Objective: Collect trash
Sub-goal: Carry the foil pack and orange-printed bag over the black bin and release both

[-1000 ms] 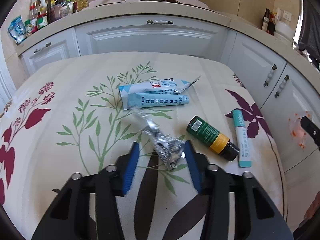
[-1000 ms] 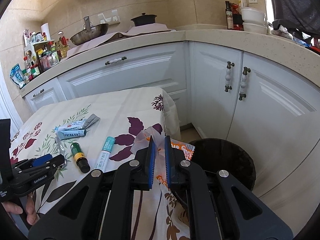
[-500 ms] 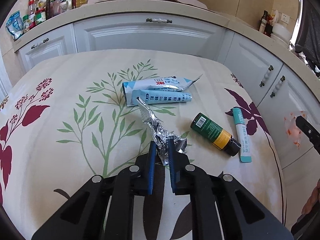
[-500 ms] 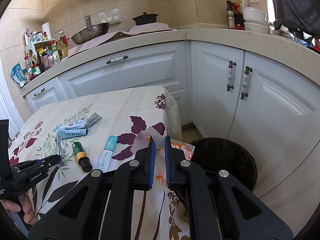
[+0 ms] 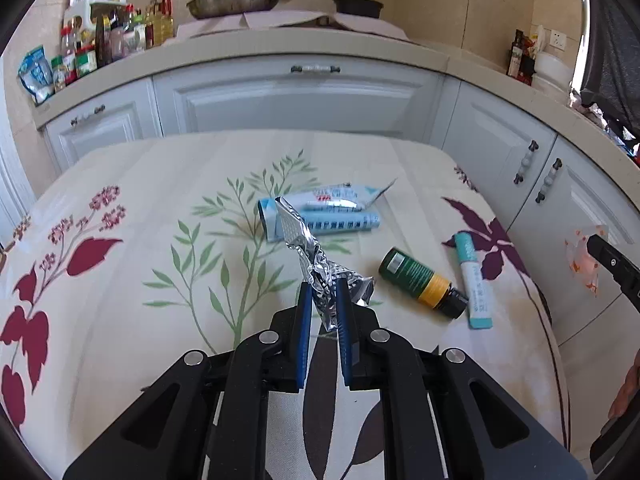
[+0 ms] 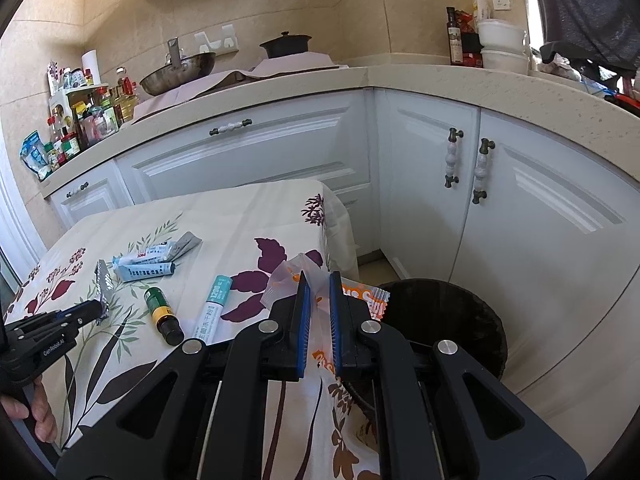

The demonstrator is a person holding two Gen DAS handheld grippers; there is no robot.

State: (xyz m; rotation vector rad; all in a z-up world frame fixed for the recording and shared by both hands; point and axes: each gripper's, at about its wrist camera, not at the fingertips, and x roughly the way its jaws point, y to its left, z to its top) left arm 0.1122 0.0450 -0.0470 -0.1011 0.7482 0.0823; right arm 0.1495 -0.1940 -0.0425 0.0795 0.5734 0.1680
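My left gripper [image 5: 323, 286] is shut on a crumpled silver foil wrapper [image 5: 308, 250] and holds it just above the flowered tablecloth [image 5: 160, 280]. It also shows in the right wrist view [image 6: 94, 310] with the foil wrapper [image 6: 103, 282]. My right gripper [image 6: 318, 280] is shut on a clear plastic wrapper with orange print [image 6: 362, 298], beside the black trash bin [image 6: 448, 320] on the floor. On the table lie two blue-white tubes [image 5: 320, 212], a green bottle [image 5: 420, 282] and a teal tube [image 5: 474, 280].
White cabinets [image 6: 520, 220] and a counter wrap around the table's far and right sides. The counter holds a pan [image 5: 234, 0], a black pot [image 5: 358, 6] and several bottles [image 5: 100, 40]. The bin stands off the table's right corner.
My left gripper closed on the foil wrapper and lifted it off the cloth. The right gripper stayed shut on the plastic wrapper and hardly moved.
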